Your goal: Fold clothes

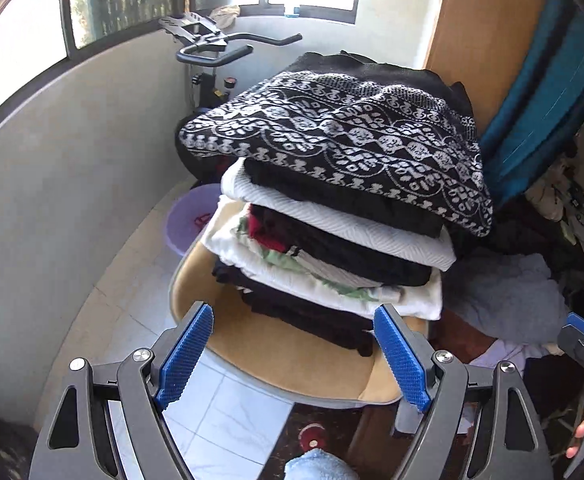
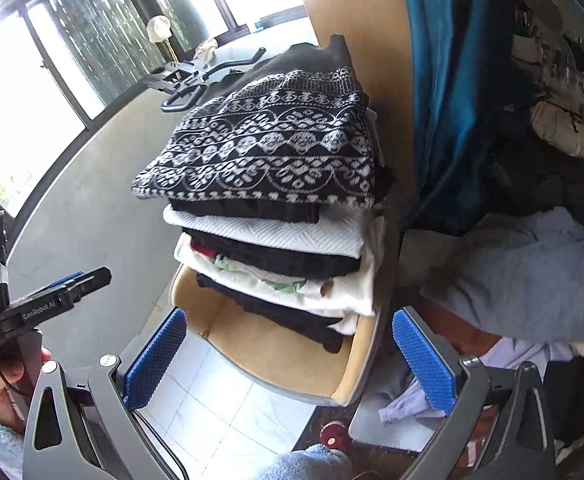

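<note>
The unfolded clothes heap [image 2: 523,276], with a grey-blue garment on top, lies low on the right of the scene, beside the chair [image 1: 292,364] that carries the folded stack [image 1: 331,216]. That stack is topped by a black-and-white patterned sweater [image 1: 331,136] and sits straight ahead of both your grippers, its long edge running left to right across your view.

So, judging from the task, your next piece is off to the right, not in front. The heap spreads sideways and away from you, and its nearest loose edge, a pale lilac cloth [image 2: 407,400], lies near your right gripper [image 2: 292,356], just past its right pad. Your left gripper [image 1: 293,356] is further from it, with the chair's front edge between.

Both grippers are spread wide and hold nothing; only the chair seat and floor tiles [image 1: 228,420] show between the blue pads.

Lead with your right hand, swinging right and down towards the heap, and keep clear of the stack, which overhangs the seat on the right.
</note>
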### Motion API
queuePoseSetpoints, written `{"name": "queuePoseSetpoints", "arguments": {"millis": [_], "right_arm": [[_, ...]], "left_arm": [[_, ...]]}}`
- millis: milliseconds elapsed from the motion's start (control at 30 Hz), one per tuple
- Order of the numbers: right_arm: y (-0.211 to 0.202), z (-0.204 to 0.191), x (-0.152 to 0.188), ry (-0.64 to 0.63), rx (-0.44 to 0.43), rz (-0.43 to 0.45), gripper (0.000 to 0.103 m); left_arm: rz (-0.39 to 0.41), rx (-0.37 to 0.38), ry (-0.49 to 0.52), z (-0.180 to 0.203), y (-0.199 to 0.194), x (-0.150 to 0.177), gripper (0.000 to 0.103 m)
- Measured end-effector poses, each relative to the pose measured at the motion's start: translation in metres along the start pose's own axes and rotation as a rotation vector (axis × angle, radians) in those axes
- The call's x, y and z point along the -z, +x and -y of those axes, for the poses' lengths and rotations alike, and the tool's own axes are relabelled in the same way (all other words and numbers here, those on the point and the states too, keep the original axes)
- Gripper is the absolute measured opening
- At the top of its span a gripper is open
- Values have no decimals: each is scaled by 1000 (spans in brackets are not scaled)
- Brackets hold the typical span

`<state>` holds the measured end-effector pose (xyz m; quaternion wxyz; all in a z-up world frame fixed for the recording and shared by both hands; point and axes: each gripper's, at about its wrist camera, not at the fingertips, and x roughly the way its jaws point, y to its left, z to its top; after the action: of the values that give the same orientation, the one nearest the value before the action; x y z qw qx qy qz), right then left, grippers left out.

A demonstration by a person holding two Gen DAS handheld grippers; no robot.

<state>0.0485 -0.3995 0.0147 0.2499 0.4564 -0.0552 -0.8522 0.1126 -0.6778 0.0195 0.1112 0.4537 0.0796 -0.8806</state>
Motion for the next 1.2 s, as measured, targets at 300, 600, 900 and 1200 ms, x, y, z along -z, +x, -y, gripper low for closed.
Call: {"name": "queuePoseSetpoints", "arguments": {"millis": [300,600,900,1200], "right_arm": [[-27,-43,44,-53,62,17,103],[-13,-103,82,7,125,34,103],[-30,-174,94,88,278,125,103],[-42,-230,132,31,399,214,103]], "left_arm": [[-33,43,71,-8,-16,62,83],[12,46,274,-46,-43,52,83],[-6,75,259,-93,-57,54,83],[-42,62,314,-110,-57,86,83]]}}
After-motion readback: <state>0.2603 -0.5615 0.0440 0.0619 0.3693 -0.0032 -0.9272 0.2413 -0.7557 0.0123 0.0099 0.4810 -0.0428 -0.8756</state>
